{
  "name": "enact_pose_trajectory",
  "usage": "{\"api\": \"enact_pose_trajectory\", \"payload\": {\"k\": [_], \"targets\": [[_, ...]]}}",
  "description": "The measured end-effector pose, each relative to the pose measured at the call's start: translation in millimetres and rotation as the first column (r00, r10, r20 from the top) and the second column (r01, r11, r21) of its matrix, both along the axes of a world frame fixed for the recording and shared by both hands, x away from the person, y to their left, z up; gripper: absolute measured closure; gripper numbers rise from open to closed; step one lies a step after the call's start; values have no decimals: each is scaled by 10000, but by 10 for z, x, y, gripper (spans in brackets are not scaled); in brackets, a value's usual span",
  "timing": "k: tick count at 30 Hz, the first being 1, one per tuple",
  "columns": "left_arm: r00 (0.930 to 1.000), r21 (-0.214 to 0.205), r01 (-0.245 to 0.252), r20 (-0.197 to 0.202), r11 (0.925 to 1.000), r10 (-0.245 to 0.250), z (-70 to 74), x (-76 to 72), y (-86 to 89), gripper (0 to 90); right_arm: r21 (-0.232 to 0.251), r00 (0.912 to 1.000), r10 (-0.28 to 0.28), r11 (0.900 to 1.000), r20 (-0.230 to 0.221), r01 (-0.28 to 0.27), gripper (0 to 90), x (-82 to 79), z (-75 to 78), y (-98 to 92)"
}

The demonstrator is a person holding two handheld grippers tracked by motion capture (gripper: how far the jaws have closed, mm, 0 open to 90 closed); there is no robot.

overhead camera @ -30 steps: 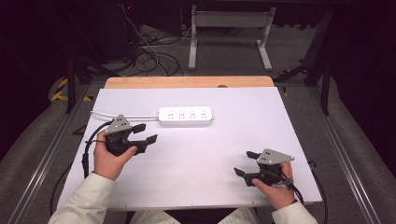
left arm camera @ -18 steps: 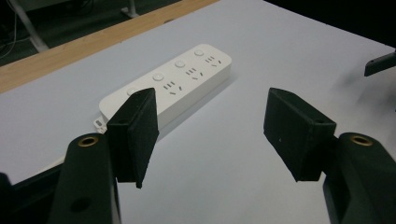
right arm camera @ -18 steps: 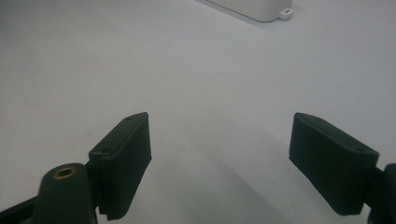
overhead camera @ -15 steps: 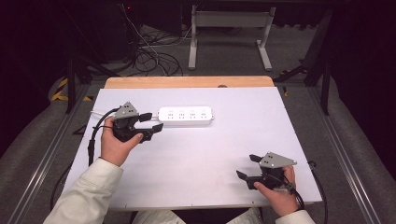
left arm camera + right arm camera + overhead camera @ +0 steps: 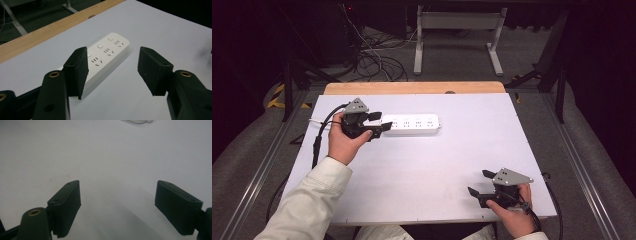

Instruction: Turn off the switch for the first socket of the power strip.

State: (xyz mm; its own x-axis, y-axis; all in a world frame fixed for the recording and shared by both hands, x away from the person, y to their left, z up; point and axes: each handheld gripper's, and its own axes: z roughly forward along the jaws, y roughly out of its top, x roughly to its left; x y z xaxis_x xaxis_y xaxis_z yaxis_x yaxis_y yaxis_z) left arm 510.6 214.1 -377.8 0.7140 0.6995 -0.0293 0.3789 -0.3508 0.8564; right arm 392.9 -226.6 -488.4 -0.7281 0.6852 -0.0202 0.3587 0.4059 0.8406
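Note:
A white power strip (image 5: pixel 413 124) lies across the back middle of the white table (image 5: pixel 427 165). My left gripper (image 5: pixel 380 122) is open right at the strip's left end, its jaws a little above the table. In the left gripper view the power strip (image 5: pixel 105 53) runs away behind the left jaw, and nothing sits between the open jaws of my left gripper (image 5: pixel 113 68). My right gripper (image 5: pixel 478 184) rests open near the front right corner, far from the strip. My right gripper (image 5: pixel 117 202) shows bare table between its jaws, with the power strip's end (image 5: pixel 138 121) at the top edge.
A wooden strip (image 5: pixel 412 88) edges the table's far side. Behind it stand a white metal frame (image 5: pixel 457 35) and tangled cables (image 5: pixel 377 60) on the floor. Metal rails (image 5: pixel 572 150) run along both sides of the table. A black cable (image 5: pixel 319 140) trails from the left gripper.
My left gripper has moved forward and right, from the table's left middle up to the power strip's left end. The right gripper has drifted slightly toward the front edge.

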Motion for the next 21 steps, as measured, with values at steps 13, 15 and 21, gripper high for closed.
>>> {"api": "enact_pose_trajectory", "payload": {"k": [13,15,21], "targets": [[9985,-212,-465,-308,9987,458,-29,289,-94,444,35,9999,117,9999,-34,-116,215,7,-4,18],[9980,-362,-566,-299,9977,555,-43,332,-102,446,37,9999,134,9999,-34,-134,215,9,-3,20],[9971,-725,-725,-279,9947,706,-90,422,-110,479,56,9999,159,9999,-40,-159,215,20,-4,22]]}}
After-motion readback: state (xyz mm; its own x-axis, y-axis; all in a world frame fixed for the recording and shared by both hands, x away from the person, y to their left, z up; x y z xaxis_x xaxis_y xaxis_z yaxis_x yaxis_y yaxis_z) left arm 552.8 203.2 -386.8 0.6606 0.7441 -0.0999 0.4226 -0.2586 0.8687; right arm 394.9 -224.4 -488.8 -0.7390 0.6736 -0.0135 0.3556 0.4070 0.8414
